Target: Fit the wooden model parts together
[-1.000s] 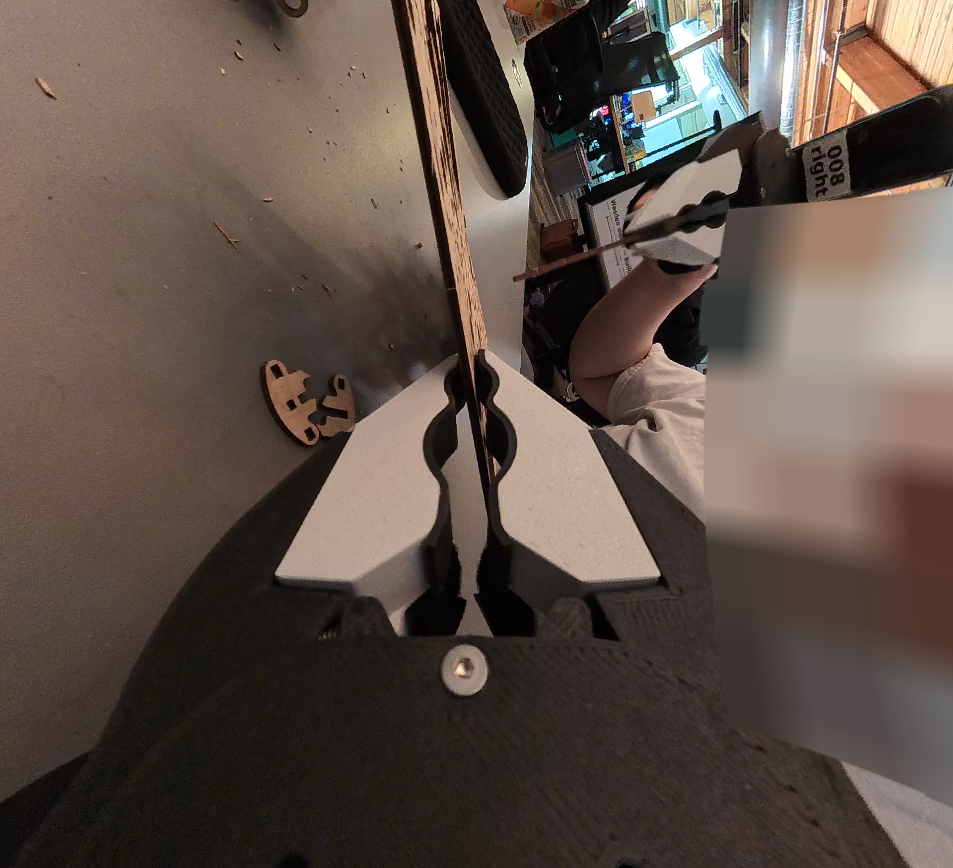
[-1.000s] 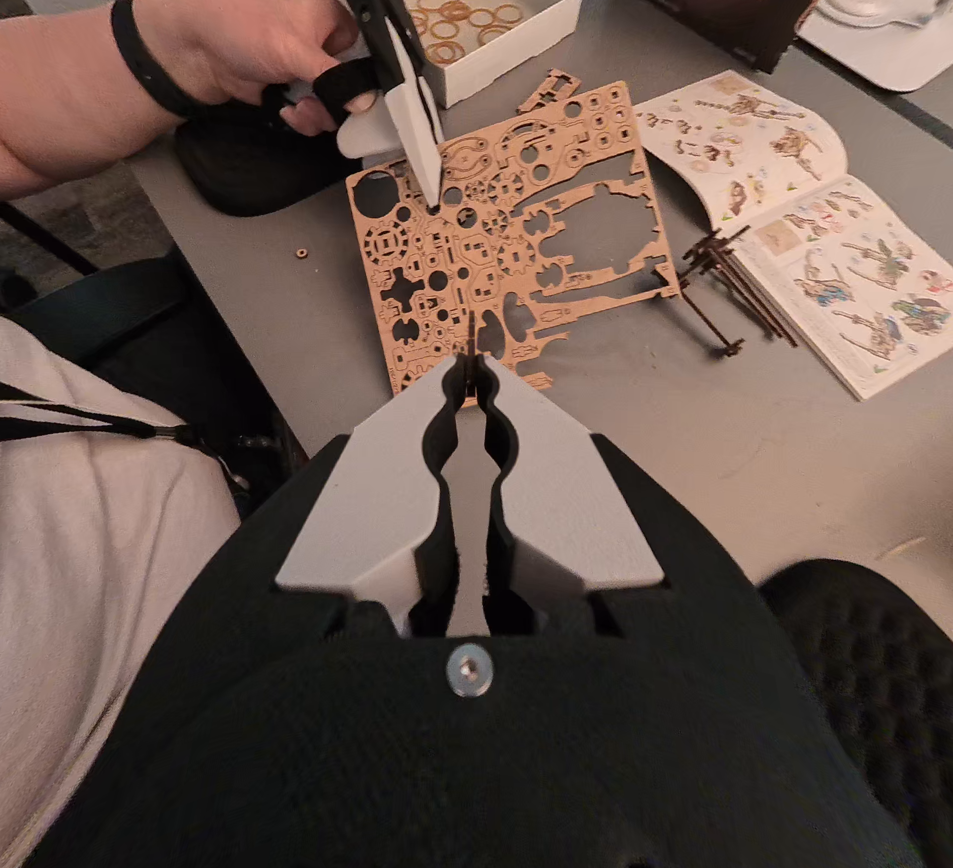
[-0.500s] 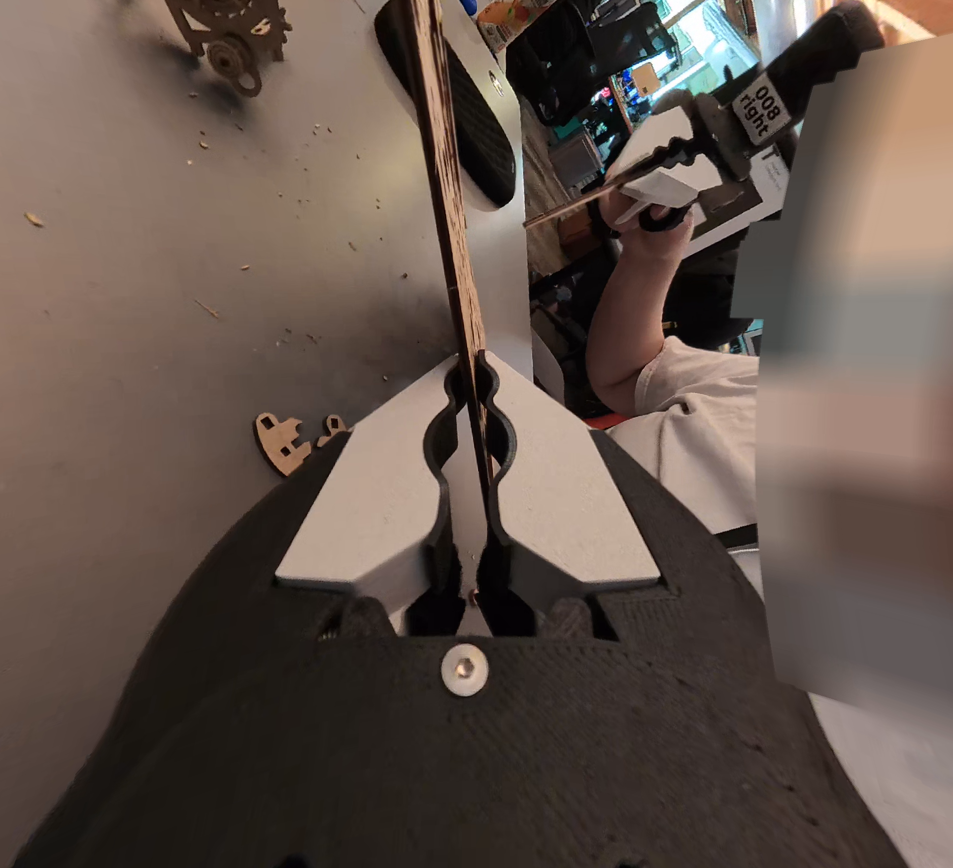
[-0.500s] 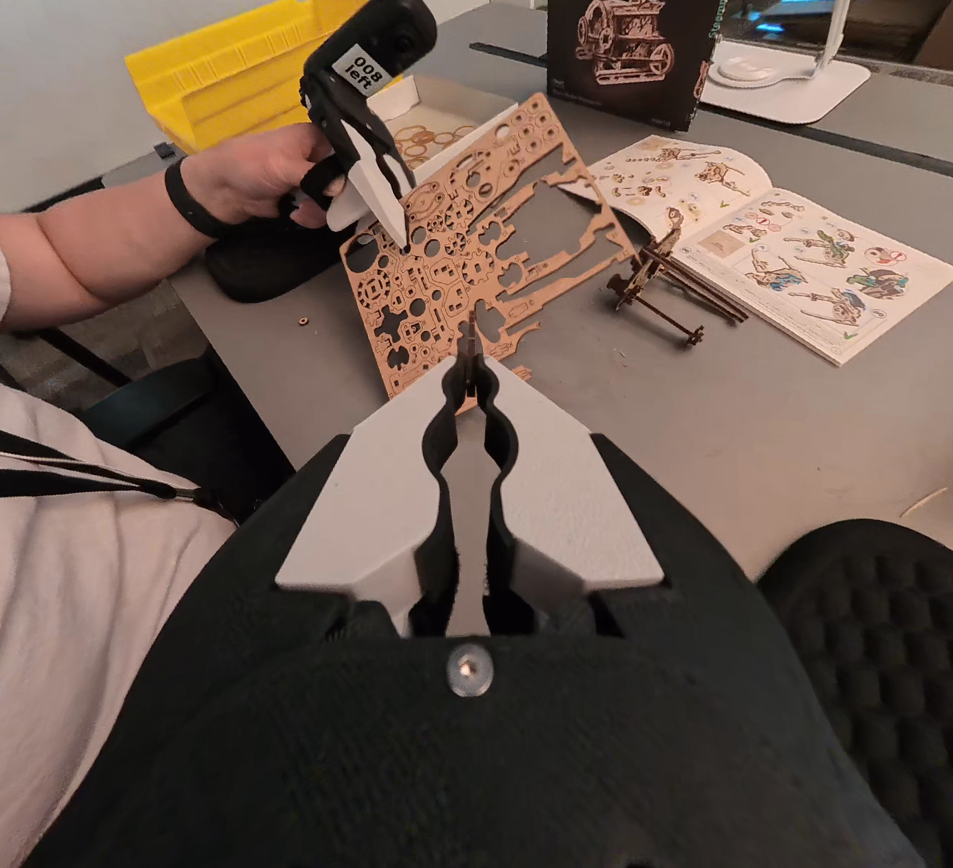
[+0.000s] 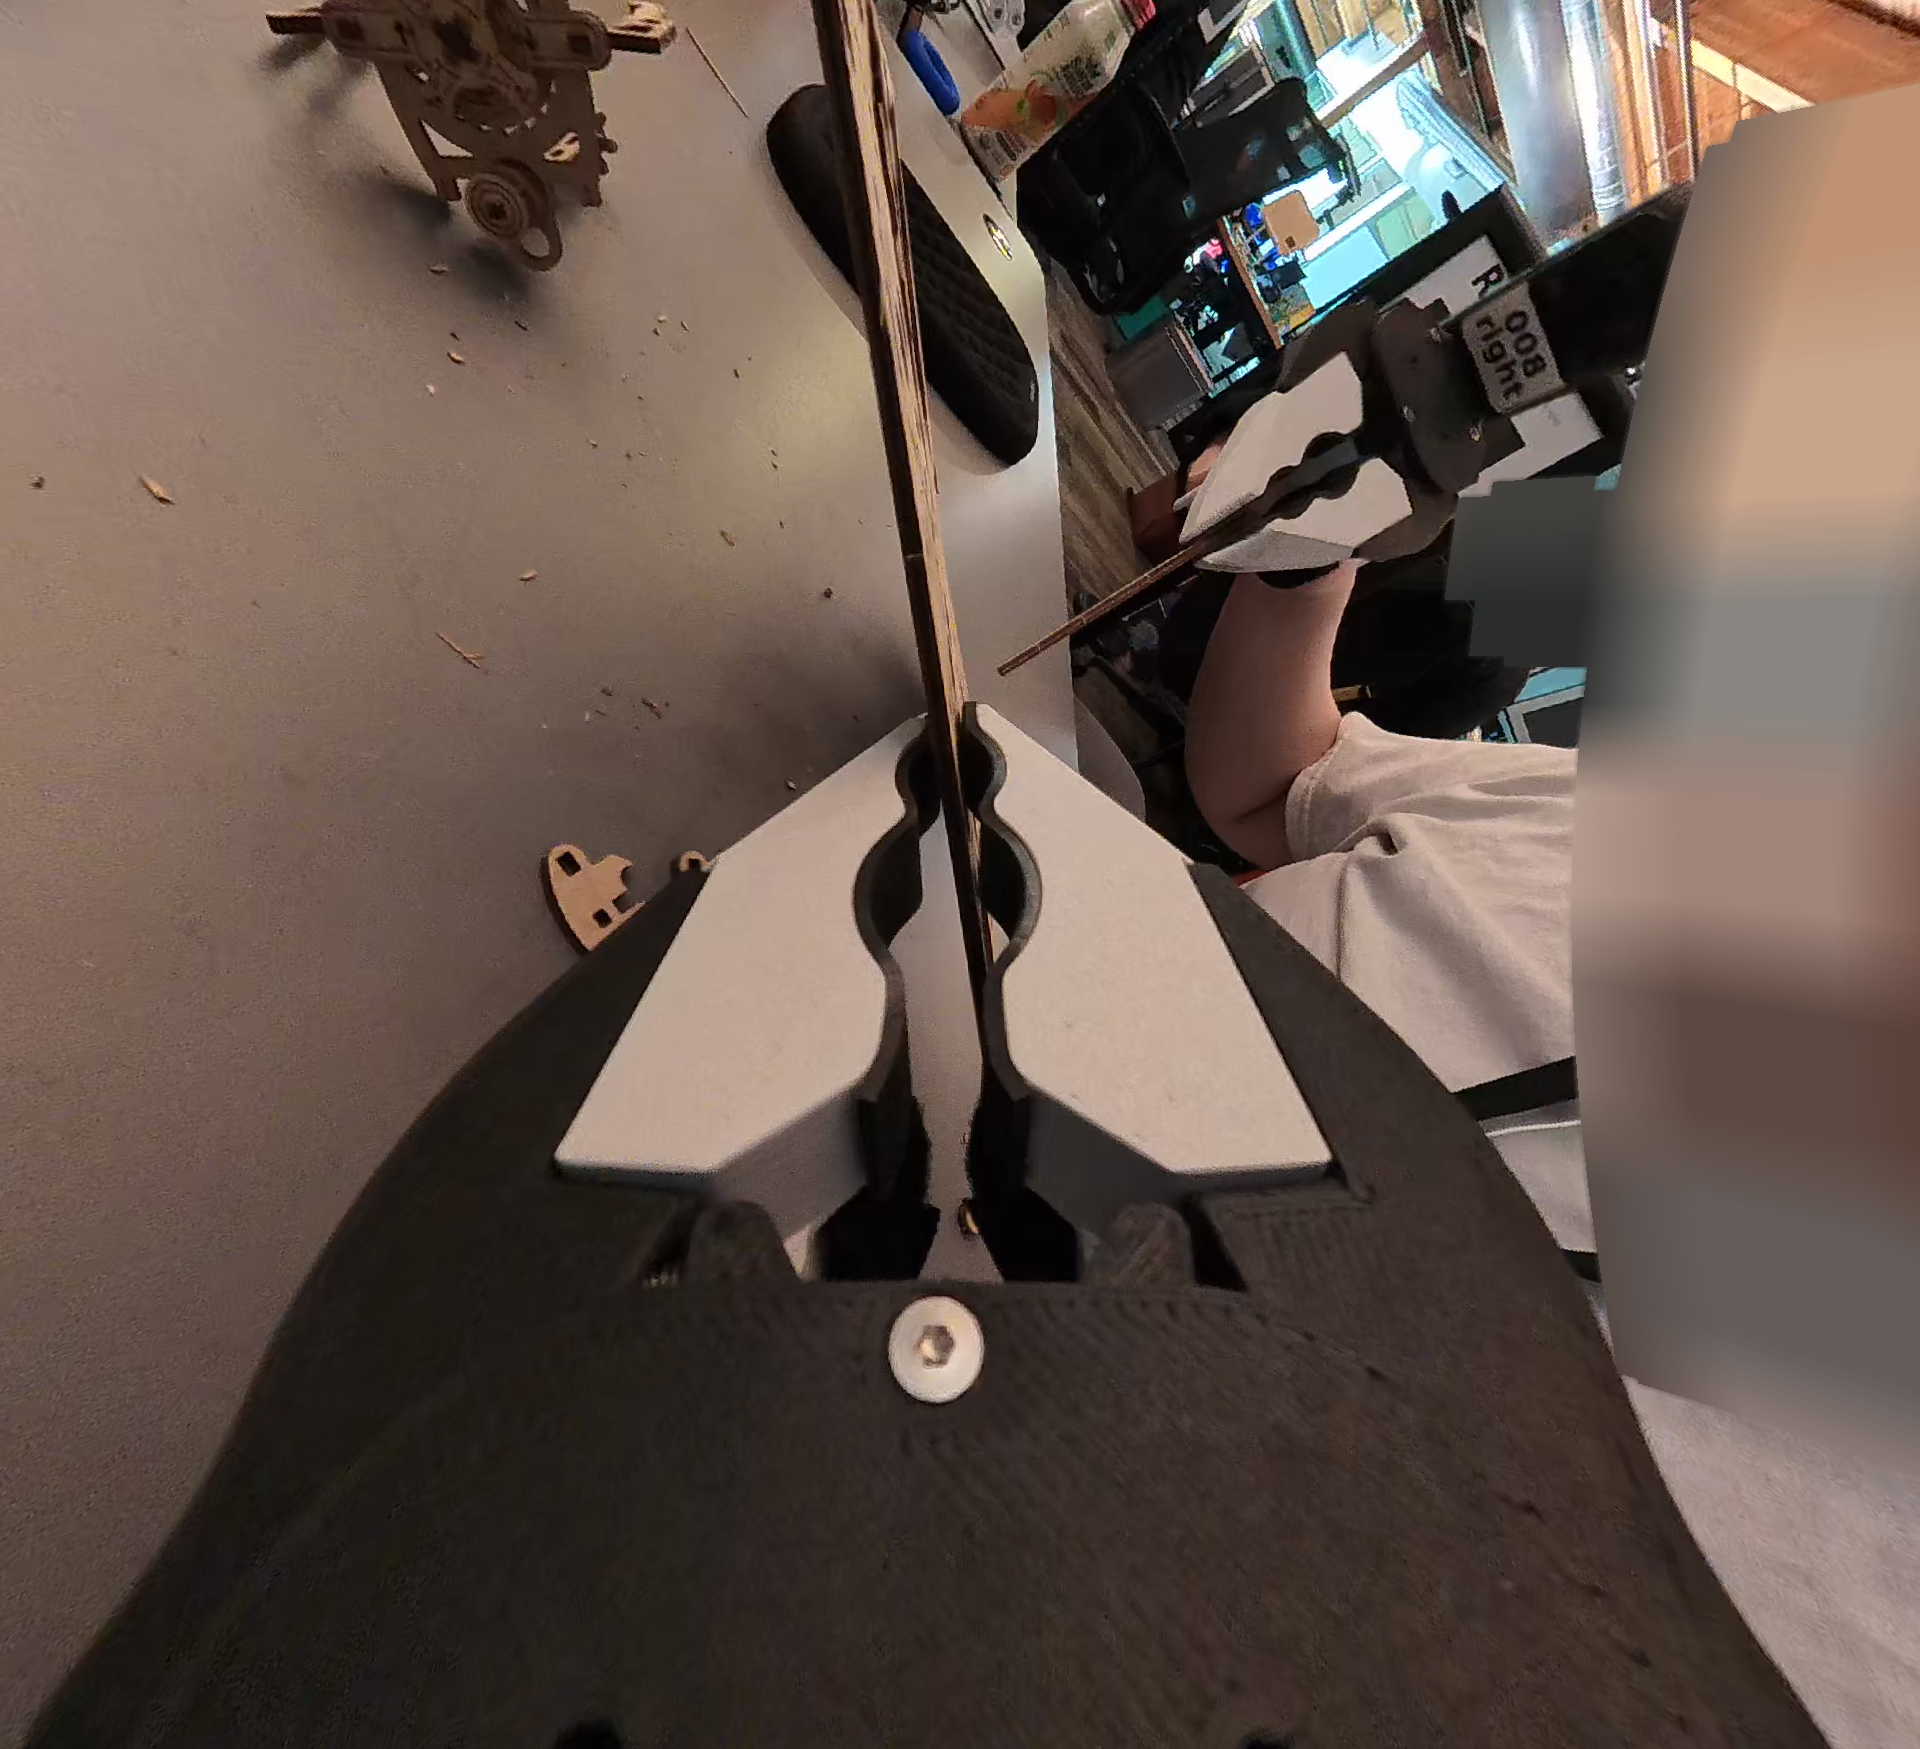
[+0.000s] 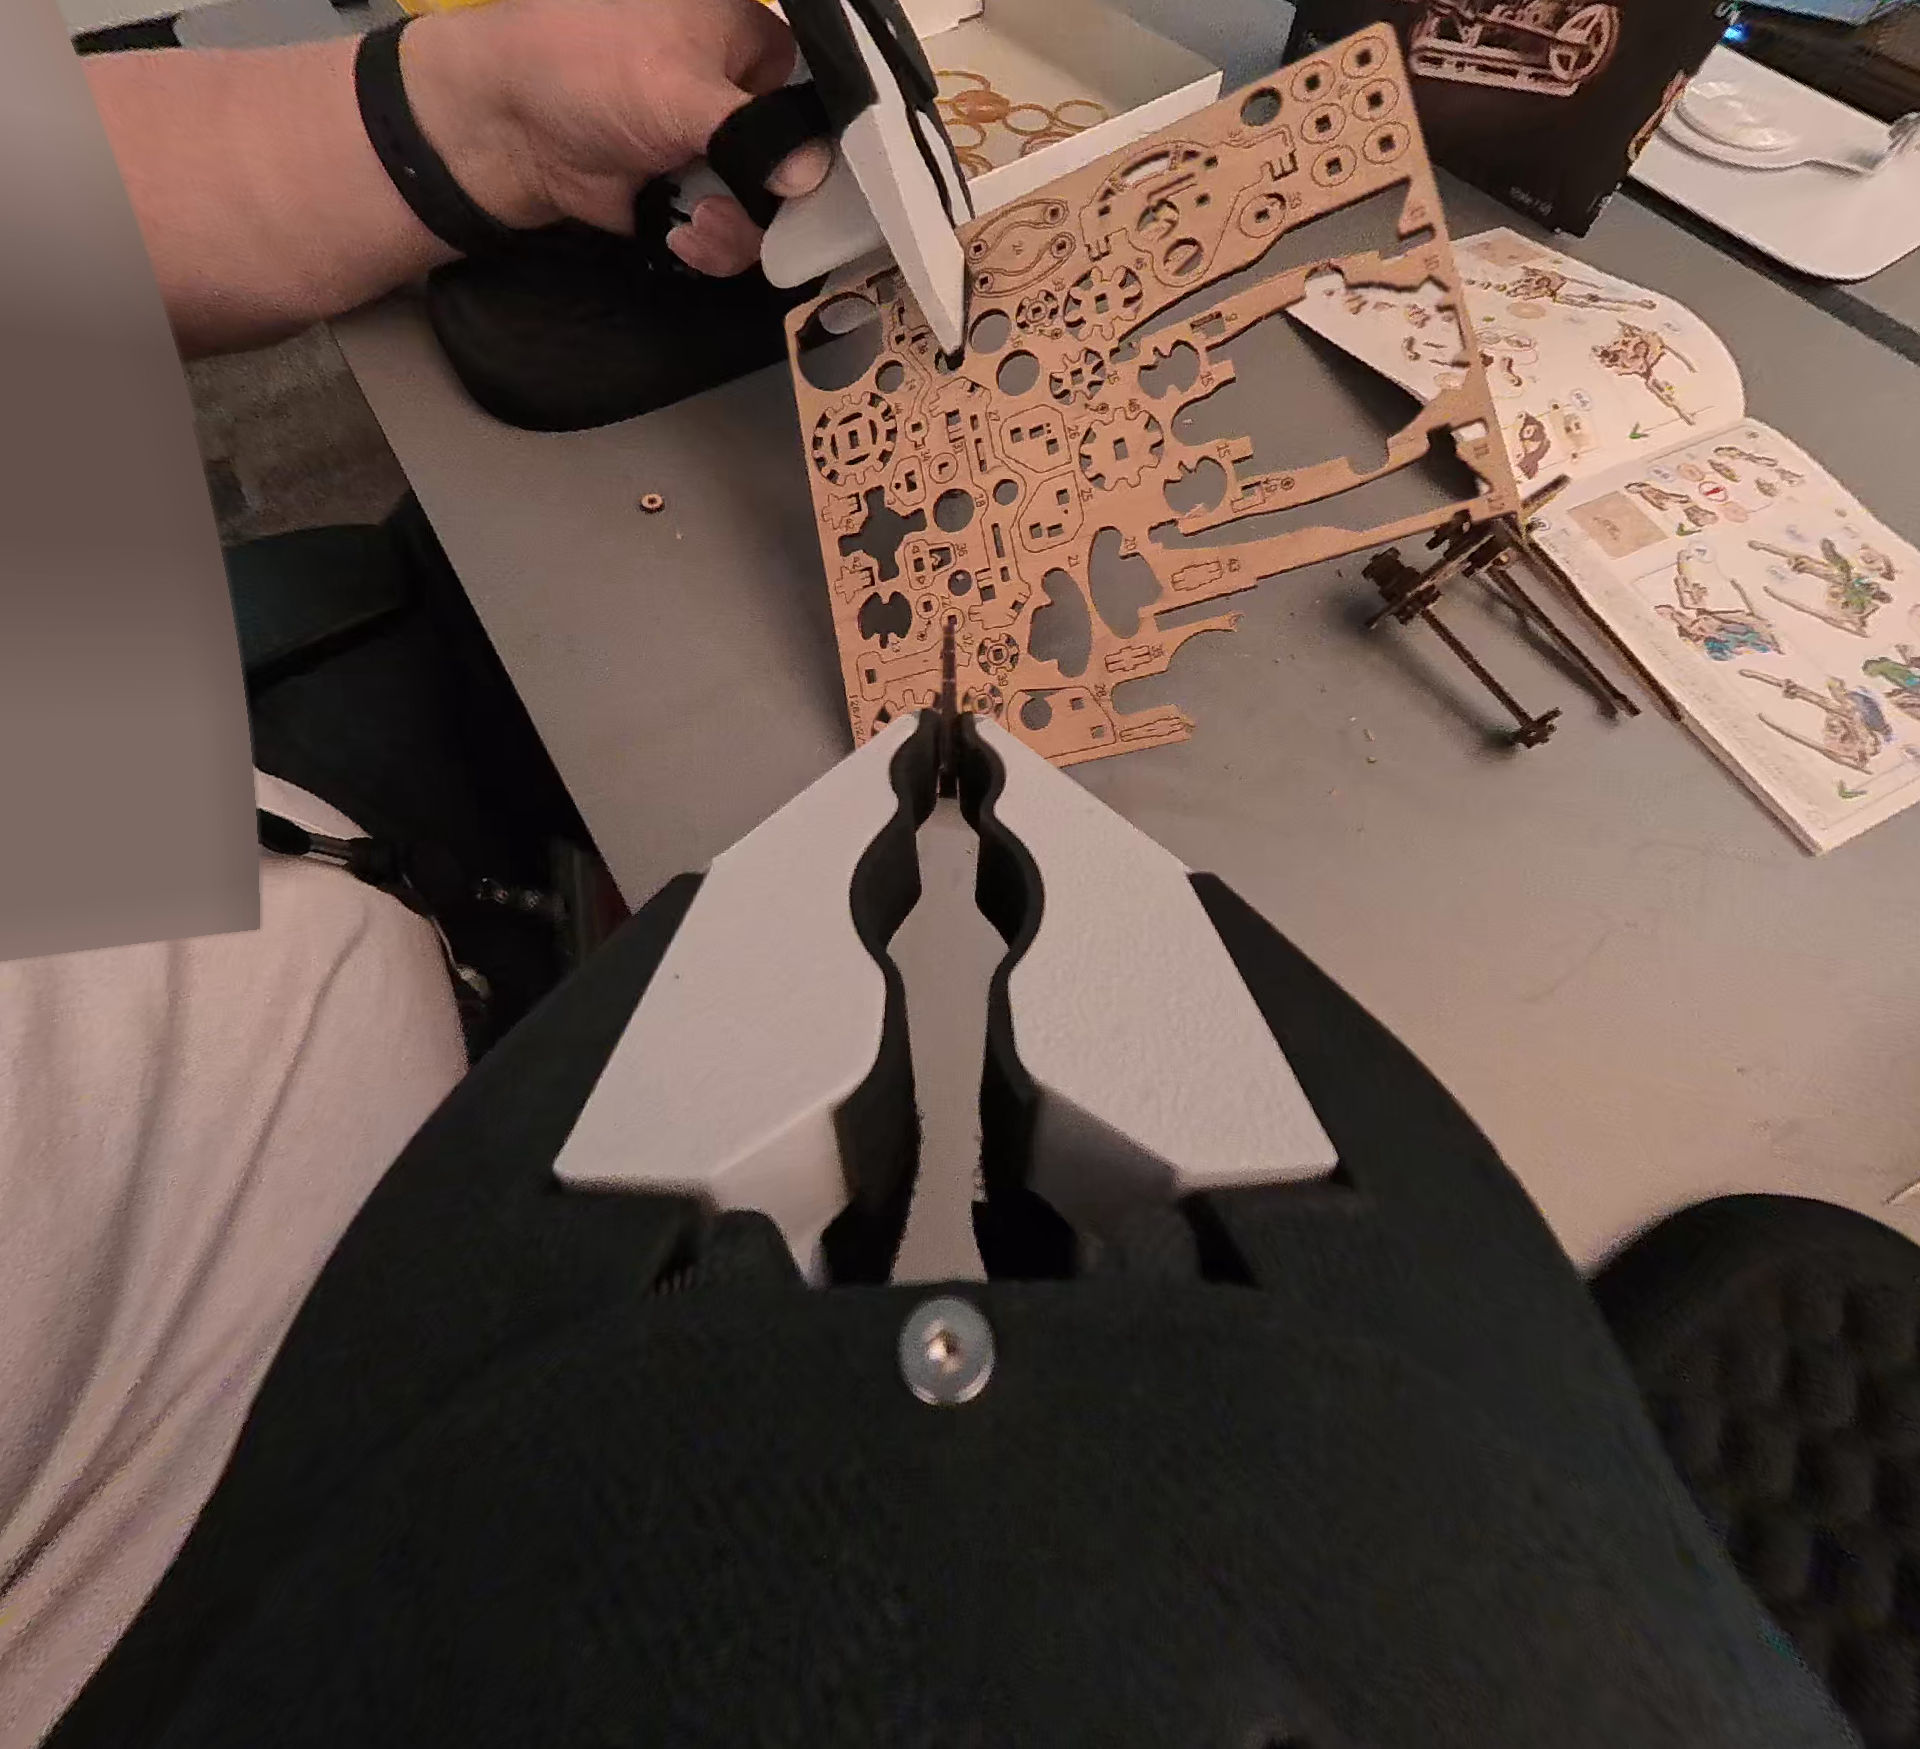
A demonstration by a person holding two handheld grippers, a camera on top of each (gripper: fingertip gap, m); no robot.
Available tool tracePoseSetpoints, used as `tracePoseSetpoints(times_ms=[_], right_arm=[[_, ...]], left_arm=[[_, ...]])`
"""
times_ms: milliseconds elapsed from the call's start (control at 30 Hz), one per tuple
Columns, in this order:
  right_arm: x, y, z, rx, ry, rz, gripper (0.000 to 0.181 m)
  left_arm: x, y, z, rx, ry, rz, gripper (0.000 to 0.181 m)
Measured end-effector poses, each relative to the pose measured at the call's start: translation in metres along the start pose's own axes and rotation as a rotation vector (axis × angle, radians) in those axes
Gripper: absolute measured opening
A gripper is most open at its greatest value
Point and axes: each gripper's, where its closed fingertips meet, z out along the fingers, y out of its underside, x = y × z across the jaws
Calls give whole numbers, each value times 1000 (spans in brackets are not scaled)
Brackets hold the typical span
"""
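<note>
Above the grey table [image 6: 644,660], I've got the wooden parts sheet [image 6: 1132,452] clamped by its top-left corner in my left gripper [image 6: 951,317], jaws pressed flat on the ply. Vs 1 s ago the sheet has come up off the table: it lay flat then, now it hangs tilted, far edge raised, low corner close to the tabletop; can't tell if it touches. My right gripper [image 6: 943,733] stays pinched on a thin dark wooden stick [image 6: 949,660], whose tip now sits right at the sheet's near-left edge, by the small round cutouts. My guess: I'm lining the stick up to poke a part out, so fitting hasn't begun for this piece.

Materials: sheet is thin pale laser-cut ply, edge scorched dark brown [image 5: 894,328], riddled w/ gear, cross & blob-shaped holes, so prob. flexy and easy to snap. Stick is slim, straight, dark.

Right of the sheet: a dark rod-and-frame sub-assembly [image 6: 1475,598], then the open instruction booklet [image 6: 1714,577]. Behind the sheet: white box of rubber bands [image 6: 1039,78]. In left wrist view a geared sub-assembly [image 5: 468,68] stands left of the sheet edge, w/ wood crumbs scattered & a loose pale part [image 5: 587,889] nearer me.
</note>
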Motion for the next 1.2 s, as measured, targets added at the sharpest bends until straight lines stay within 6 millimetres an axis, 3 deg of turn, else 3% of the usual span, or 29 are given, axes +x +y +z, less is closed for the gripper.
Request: tracePoseSetpoints(times_ms=[833, 1200], right_arm=[[1, -4, 20, -72, 41, -52, 1], [-4, 4, 22, -236, 33, -108, 1]], left_arm=[[-4, 0, -5, 8, -51, -31, 1], [-5, 0, -6, 15, -49, -58, 1]])
